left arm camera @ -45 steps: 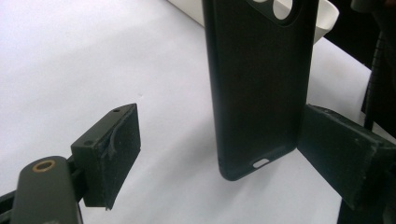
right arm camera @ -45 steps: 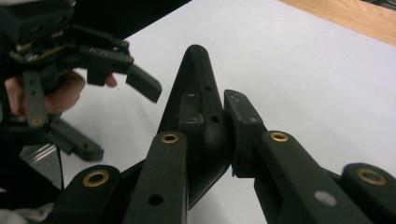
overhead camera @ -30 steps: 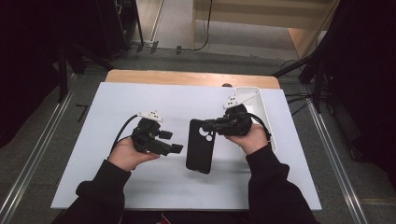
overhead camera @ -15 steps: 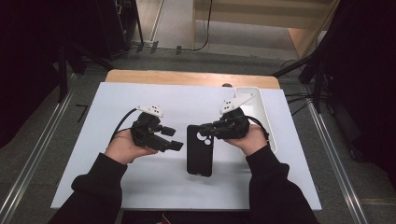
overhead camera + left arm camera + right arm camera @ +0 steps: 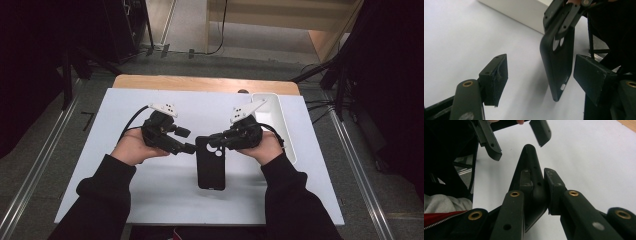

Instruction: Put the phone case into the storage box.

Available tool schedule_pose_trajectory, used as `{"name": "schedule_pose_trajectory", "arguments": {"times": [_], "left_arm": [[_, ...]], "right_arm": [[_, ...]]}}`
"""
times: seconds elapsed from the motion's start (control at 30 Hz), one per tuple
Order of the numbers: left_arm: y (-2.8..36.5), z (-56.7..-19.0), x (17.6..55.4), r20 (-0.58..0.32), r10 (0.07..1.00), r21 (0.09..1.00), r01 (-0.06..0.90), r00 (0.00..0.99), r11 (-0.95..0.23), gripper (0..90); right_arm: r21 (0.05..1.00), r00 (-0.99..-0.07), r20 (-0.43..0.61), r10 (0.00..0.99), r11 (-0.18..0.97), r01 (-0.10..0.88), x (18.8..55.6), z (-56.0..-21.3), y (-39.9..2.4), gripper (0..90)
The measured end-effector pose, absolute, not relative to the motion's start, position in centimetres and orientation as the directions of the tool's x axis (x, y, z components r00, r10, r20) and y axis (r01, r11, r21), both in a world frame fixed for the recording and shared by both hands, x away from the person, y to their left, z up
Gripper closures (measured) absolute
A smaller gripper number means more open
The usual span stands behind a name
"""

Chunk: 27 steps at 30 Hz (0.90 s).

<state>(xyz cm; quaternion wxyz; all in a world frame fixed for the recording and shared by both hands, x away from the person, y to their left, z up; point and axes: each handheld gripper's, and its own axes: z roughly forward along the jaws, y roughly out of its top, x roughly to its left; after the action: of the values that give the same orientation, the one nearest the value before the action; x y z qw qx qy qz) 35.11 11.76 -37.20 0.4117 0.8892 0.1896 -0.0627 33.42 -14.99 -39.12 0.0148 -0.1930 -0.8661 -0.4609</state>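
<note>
A black phone case (image 5: 211,167) hangs over the white table, its camera-cutout end pinched by my right gripper (image 5: 216,141), which is shut on it. In the right gripper view both pads clamp the case's (image 5: 530,162) rim at my right gripper (image 5: 539,183). My left gripper (image 5: 186,140) stands open at the case's upper left edge. In the left gripper view the case (image 5: 559,67) hangs between the wide jaws of my left gripper (image 5: 544,75), close to the right pad, and no pad presses on it. The right gripper (image 5: 564,17) holds it from above.
A white oblong tray (image 5: 280,125) lies at the table's right side, behind my right hand. The white tabletop (image 5: 125,200) spreads around both hands. A wooden strip (image 5: 200,82) runs along its far edge, with metal rails on the floor at both sides.
My left gripper has risen a little and come in toward the case's top left edge. The case has swung from a slant to hang straighter. The right hand has barely moved.
</note>
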Motion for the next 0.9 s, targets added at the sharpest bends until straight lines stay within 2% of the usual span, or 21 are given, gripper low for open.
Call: {"name": "schedule_pose_trajectory", "arguments": {"times": [0.3, 0.4, 0.9], "left_arm": [[11.3, -37.3, 35.3, -0.263, 0.256, 0.687, 0.367, 0.930, -0.627, 31.6], [11.1, -37.4, 35.2, -0.266, 0.244, 0.678, 0.361, 0.933, -0.640, 35.7], [10.5, -37.8, 34.8, -0.300, 0.214, 0.643, 0.363, 0.930, -0.674, 64.6]], "right_arm": [[0.803, -0.937, 0.186, 0.294, 0.504, 0.318, 33.4, -39.2, -14.8, 76.1], [0.807, -0.941, 0.180, 0.287, 0.505, 0.308, 33.3, -39.2, -14.7, 76.1], [0.815, -0.962, 0.155, 0.223, 0.522, 0.252, 32.7, -39.5, -13.6, 75.9]]}}
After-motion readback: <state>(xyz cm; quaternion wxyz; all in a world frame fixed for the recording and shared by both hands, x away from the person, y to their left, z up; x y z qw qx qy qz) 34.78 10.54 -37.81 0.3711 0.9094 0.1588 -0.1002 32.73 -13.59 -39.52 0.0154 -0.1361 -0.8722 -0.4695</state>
